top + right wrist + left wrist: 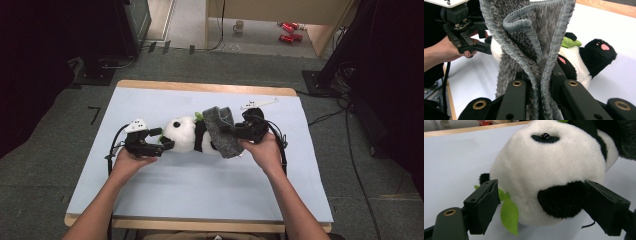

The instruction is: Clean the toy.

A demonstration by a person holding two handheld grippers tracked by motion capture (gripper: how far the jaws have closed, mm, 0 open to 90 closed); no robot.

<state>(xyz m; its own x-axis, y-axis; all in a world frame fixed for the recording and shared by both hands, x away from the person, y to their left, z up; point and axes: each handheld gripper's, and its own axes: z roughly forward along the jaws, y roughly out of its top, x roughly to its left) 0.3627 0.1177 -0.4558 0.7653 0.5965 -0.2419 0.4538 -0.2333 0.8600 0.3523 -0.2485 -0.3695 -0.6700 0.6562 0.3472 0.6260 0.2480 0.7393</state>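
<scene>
Left gripper (161, 139): jaws spread wide, straddling the head of the panda plush (187, 134) without pressing it; the black ear sits just inside one jaw, green leaf (509, 213) by the other.
Right gripper (239, 131): jaws pressed together, pinching a folded edge of the grey knitted cloth (221, 131).
Panda plush: lying mid-table (200, 185) between both grippers, head left, feet right; cloth draped over its right half (touching).
Risk, judged: with the head unclamped, a pull on the cloth could drag or roll the plush; bunched folds could slip from the pinch.
</scene>
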